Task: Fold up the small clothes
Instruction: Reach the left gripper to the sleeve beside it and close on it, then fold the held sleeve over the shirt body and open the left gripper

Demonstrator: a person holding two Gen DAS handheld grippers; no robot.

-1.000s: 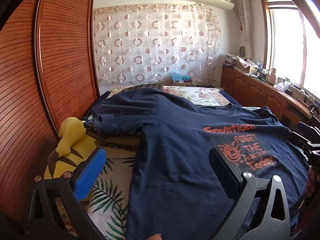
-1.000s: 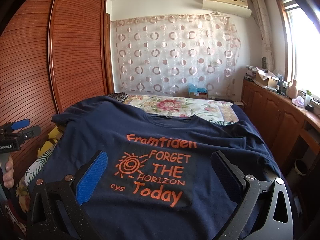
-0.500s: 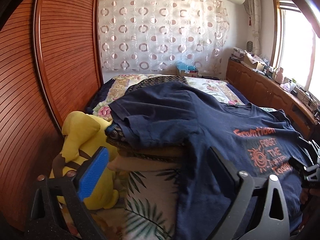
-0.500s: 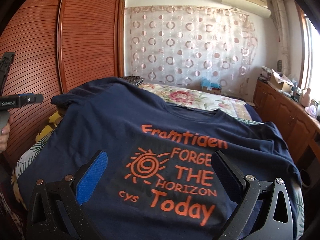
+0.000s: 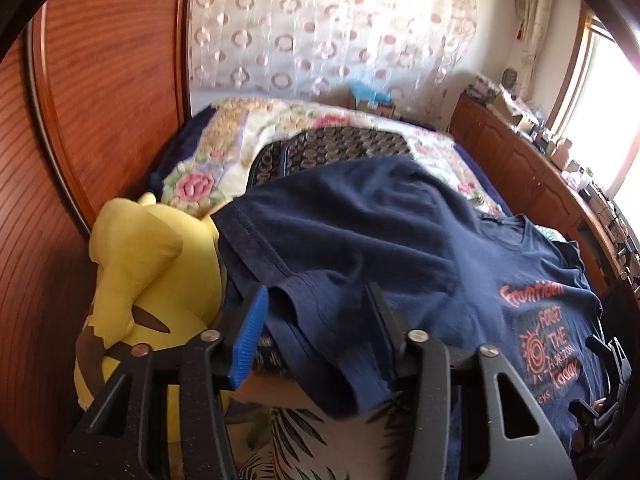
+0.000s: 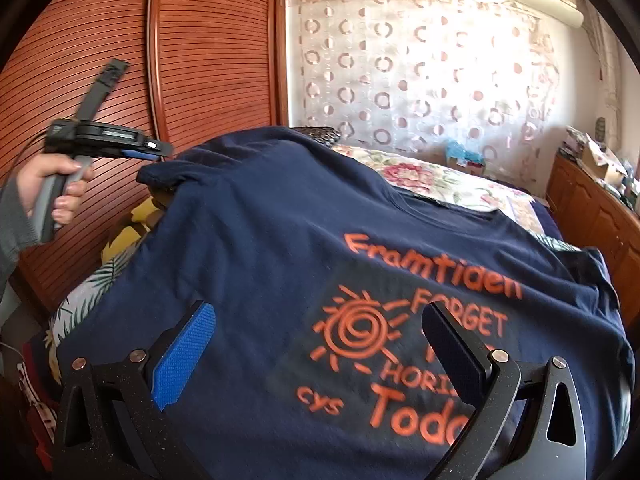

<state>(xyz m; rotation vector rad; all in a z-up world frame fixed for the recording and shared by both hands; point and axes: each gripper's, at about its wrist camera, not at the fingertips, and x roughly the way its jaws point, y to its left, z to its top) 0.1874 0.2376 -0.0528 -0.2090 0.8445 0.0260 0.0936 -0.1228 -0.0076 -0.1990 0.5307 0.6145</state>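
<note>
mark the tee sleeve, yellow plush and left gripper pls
T-shirt sleeve (image 5: 304, 248): left wrist view, on the sleeve cloth above the hem.
Yellow plush (image 5: 148, 264): left wrist view, on its yellow body.
Left gripper (image 5: 316, 316): left wrist view, midway between fingertips, astride the sleeve hem.

The only readable text is the orange print on the chest of the navy T-shirt (image 6: 280, 240). In the right wrist view it reads "Framtiden" on top, then "FORGET", a line hidden by a gripper finger, "HORI…" cut off, and "Toda…" cut off, with small "cys" on the left under a spiral sun drawing. In the left wrist view the same print (image 5: 548, 336) is blurred, but "FORGET THE" can be read.
</note>
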